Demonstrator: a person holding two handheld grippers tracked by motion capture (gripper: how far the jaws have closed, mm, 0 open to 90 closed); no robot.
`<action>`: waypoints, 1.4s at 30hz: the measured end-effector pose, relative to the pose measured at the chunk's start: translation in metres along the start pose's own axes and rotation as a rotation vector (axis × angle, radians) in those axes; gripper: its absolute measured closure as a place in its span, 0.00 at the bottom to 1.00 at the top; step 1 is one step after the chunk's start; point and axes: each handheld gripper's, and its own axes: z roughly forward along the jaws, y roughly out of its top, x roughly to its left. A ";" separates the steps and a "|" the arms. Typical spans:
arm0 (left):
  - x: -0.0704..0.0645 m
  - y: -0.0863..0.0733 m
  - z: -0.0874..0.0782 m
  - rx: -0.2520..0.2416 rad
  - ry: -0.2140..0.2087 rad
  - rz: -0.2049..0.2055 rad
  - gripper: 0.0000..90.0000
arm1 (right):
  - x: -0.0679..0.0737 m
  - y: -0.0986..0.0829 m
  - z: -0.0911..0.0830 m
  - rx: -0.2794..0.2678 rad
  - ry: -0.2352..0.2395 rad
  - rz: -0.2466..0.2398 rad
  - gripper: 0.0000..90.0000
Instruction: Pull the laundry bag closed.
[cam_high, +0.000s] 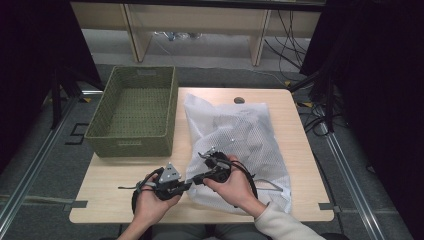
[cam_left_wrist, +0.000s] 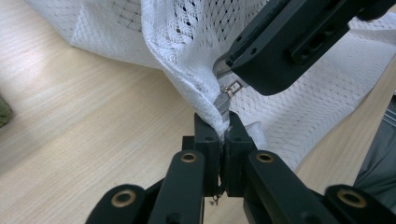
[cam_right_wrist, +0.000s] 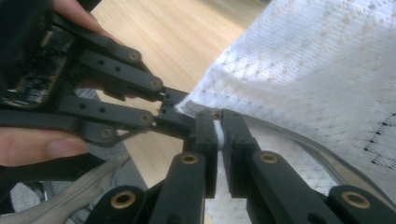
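While your left gripper (cam_left_wrist: 223, 135) is clamped on the mesh bag (cam_high: 240, 135) corner at the table's (cam_high: 110, 175) near edge, and your right gripper (cam_right_wrist: 218, 130) pinches the zipper pull (cam_left_wrist: 232, 88), hold the corner taut and draw steadily along the seam
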 end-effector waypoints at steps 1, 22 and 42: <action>-0.003 -0.001 -0.001 0.000 -0.017 -0.053 0.97 | -0.001 0.000 0.000 -0.004 0.007 -0.006 0.97; -0.003 0.001 -0.007 -0.015 -0.002 -0.035 0.96 | 0.000 -0.003 -0.002 0.001 -0.018 -0.009 0.97; -0.002 0.001 -0.009 -0.033 0.008 -0.047 0.97 | -0.003 -0.005 -0.008 0.001 -0.042 0.012 0.97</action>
